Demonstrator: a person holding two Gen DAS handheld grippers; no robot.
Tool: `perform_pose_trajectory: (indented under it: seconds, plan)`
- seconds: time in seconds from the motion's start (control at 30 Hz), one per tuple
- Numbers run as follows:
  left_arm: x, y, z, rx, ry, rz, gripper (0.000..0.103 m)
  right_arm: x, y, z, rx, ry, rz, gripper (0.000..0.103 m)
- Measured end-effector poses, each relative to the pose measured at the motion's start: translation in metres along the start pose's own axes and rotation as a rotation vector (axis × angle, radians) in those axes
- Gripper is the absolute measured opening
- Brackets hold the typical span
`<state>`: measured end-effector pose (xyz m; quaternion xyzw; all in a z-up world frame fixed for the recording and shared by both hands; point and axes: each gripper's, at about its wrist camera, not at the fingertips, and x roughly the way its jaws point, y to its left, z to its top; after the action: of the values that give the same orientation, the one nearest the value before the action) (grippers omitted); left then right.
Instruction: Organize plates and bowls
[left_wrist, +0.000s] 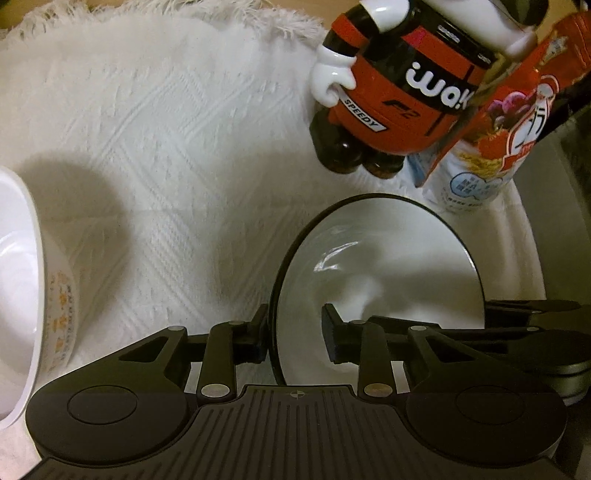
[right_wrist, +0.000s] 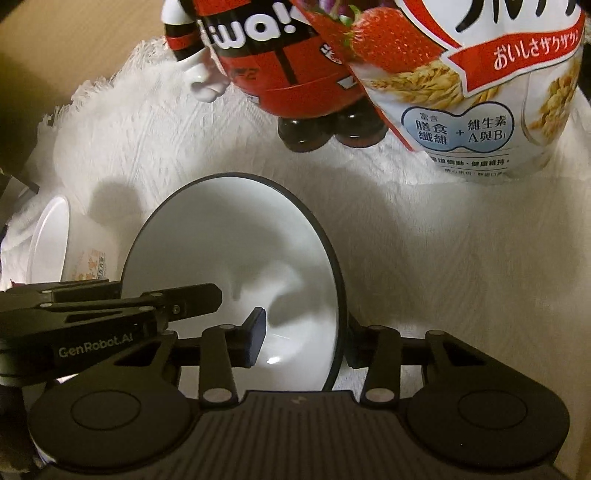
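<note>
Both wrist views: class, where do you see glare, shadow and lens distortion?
Left wrist view: glare streak inside the black-rimmed bowl, a broad shadow on the white cloth, the floral bowl stretched at the edge. Right wrist view: small glint low in the bowl, cereal bag bulging.

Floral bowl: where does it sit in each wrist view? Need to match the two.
Left wrist: floral bowl at the far left edge, cropped, apart from the gripper.
Right wrist: floral bowl at mid left, small, behind the left gripper's arm.
Shared landmark: the black-rimmed white bowl, to the right of the floral bowl in both.
</note>
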<state>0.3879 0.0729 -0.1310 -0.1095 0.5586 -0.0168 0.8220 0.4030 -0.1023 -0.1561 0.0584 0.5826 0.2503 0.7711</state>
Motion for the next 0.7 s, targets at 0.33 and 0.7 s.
perform_pose_trajectory:
  seconds: [0.33, 0.7]
  plan:
    - [-0.036, -0.009, 0.001, -0.009, -0.034, 0.006, 0.032, -0.04, 0.013, 0.004, -0.013, -0.099, 0.019, 0.043]
    - [-0.106, -0.06, -0.025, 0.06, -0.048, 0.003, 0.034, -0.122, 0.009, -0.032, -0.058, -0.155, 0.052, 0.043]
